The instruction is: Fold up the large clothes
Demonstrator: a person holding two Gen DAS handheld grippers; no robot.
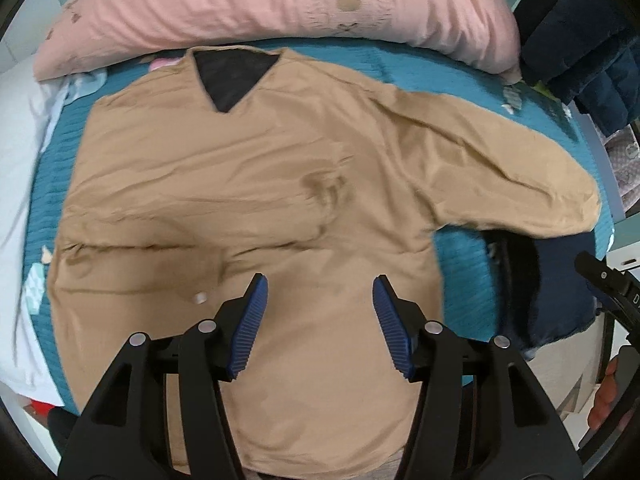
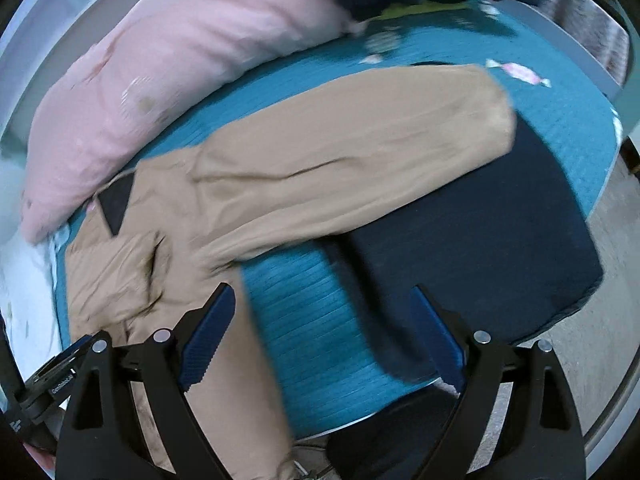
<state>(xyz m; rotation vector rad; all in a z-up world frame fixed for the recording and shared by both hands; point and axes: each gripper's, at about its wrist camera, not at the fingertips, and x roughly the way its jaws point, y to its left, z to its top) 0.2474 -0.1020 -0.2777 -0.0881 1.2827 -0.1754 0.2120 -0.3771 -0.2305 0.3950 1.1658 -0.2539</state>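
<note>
A tan jacket (image 1: 248, 184) with a black V-shaped lining at the neck lies flat on a teal bed cover (image 1: 460, 256). Its right sleeve (image 1: 508, 176) stretches out to the right. My left gripper (image 1: 320, 304) is open and empty above the jacket's lower body. My right gripper (image 2: 320, 316) is open and empty above the teal cover (image 2: 320, 320), between the jacket body (image 2: 128, 264) and a dark navy garment (image 2: 500, 248). The sleeve (image 2: 352, 152) lies ahead of it, its cuff end resting over the navy garment. The right gripper's edge also shows in the left wrist view (image 1: 608, 280).
A large pink pillow (image 1: 260, 4) lies along the far side of the bed. Dark navy clothes (image 1: 580, 40) are piled at the far right. The navy garment (image 1: 536, 280) lies by the bed's right edge. A white sheet (image 1: 20, 168) shows at the left.
</note>
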